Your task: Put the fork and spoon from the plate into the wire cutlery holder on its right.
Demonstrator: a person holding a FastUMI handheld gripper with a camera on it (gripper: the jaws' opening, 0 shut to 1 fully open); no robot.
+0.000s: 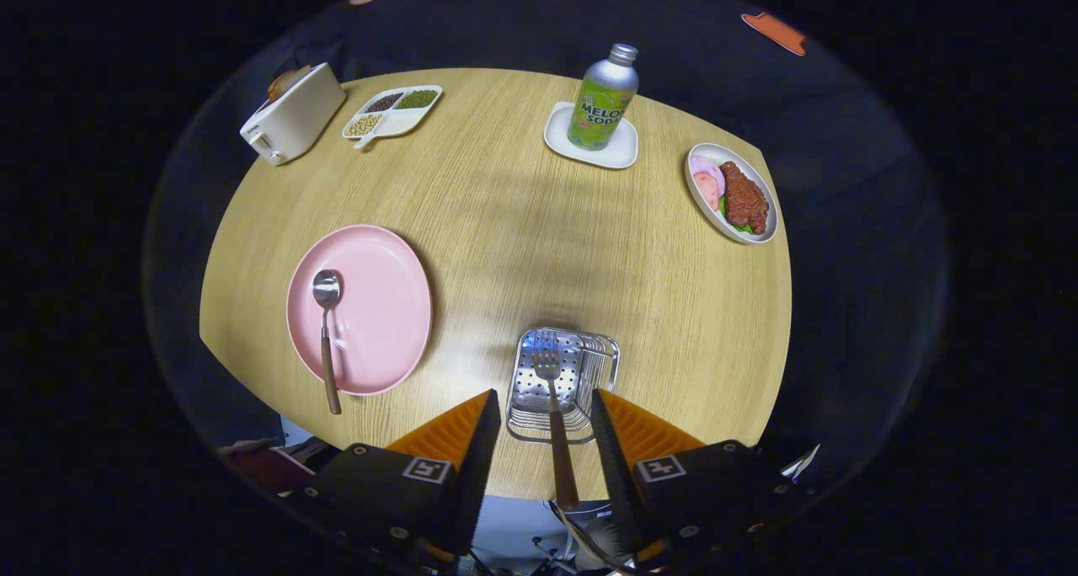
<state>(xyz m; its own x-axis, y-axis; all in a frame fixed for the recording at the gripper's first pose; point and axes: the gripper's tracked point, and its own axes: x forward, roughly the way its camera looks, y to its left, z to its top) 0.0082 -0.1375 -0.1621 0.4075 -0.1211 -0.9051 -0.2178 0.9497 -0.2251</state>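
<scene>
Gripper view looks steeply down from above the table (505,222)

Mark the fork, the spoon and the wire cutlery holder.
fork (548,364): gripper view, on its tines.
spoon (326,289): gripper view, on its bowl.
wire cutlery holder (605,359): gripper view, on its right wire wall.

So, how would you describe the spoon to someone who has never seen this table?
On the round wooden table, find the pink plate, left of the wire cutlery holder. The spoon lies on it, its brown handle past the rim. The fork instead sits between the open jaws.
</scene>
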